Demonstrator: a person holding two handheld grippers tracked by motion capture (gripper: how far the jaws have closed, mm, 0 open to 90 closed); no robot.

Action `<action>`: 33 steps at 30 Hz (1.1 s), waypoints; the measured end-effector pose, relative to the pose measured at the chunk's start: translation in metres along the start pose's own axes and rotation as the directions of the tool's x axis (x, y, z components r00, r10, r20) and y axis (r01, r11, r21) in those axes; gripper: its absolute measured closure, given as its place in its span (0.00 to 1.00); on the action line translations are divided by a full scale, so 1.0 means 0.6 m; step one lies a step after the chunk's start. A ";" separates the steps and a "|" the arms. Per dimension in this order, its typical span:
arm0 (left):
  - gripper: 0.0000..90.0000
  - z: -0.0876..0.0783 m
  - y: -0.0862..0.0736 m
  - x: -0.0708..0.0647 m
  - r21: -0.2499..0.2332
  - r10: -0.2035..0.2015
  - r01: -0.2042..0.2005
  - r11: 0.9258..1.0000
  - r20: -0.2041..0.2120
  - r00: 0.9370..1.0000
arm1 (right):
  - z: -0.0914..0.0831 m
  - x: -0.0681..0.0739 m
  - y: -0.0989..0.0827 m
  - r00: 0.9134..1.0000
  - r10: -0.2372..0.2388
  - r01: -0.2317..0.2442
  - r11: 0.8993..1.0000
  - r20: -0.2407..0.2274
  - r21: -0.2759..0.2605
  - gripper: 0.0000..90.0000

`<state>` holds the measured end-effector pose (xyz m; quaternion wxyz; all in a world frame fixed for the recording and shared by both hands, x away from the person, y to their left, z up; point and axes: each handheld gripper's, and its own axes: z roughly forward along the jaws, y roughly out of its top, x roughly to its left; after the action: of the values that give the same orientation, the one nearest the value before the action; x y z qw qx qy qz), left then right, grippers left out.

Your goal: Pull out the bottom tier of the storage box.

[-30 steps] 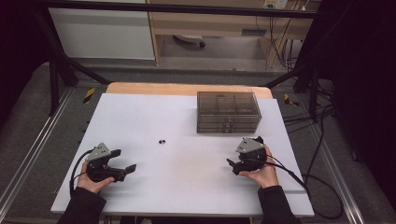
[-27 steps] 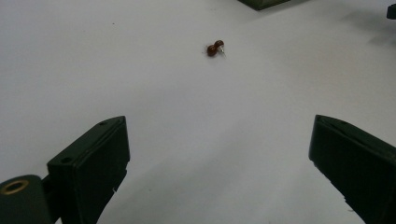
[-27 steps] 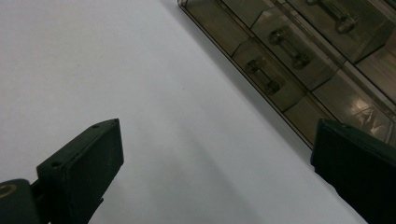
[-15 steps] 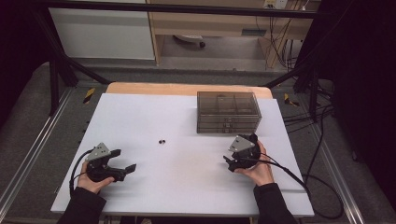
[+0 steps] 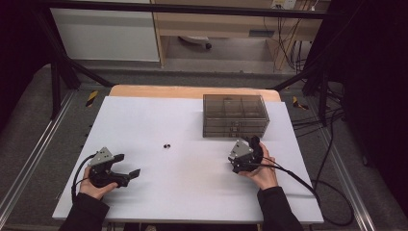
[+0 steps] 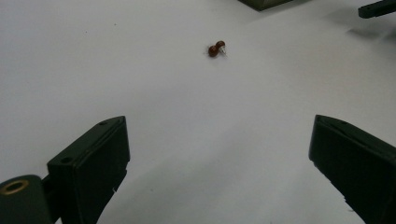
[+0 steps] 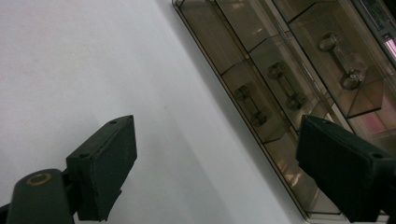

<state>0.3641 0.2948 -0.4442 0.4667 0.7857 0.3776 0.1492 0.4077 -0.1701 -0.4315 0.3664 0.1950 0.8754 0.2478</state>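
The white desk (image 5: 159,120) is judged barely worked on. The smoked drawer box (image 5: 235,115) is seen with drawers shut; the right gripper (image 5: 239,157) is held just in front of it, fingers wide, just closing slightly on nothing. Left of the box, the left gripper (image 5: 126,168) is kept wide and empty. Midway lies a small red-brown piece (image 6: 216,48), untouched, its kind not discernible. Drawer contents are obscured.

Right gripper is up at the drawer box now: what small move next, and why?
Probably ease the right gripper forward toward a drawer handle on the smoked drawer box. Its jaws have just been closing a little, stand open with nothing between them, and that handle lies just ahead between them.
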 end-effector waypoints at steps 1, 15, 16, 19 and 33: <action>0.05 0.000 0.000 0.000 0.000 0.000 0.000 1.000 0.000 1.000 | 0.000 0.000 0.000 1.000 0.000 0.000 1.000 0.000 0.000 0.15; 0.05 0.000 0.000 0.001 -0.002 0.000 0.000 1.000 -0.004 1.000 | 0.016 0.005 0.012 0.993 -0.103 0.102 0.995 0.060 0.017 0.19; 0.05 -0.001 0.000 0.001 -0.003 0.000 0.000 1.000 -0.004 1.000 | 0.017 0.006 0.013 0.992 -0.109 0.108 0.994 0.058 0.019 0.20; 0.05 -0.001 0.000 0.001 -0.003 0.000 0.000 1.000 -0.004 1.000 | 0.020 0.007 0.013 0.987 -0.141 0.139 0.990 0.074 0.023 0.21; 0.05 0.000 0.000 0.001 -0.003 -0.001 0.001 1.000 -0.004 1.000 | 0.034 0.009 0.009 0.965 -0.223 0.220 0.975 0.134 0.043 0.27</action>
<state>0.3643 0.2951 -0.4443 0.4672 0.7845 0.3786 0.1513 0.4202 -0.1568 -0.4439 0.4487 0.1177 0.8676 0.1790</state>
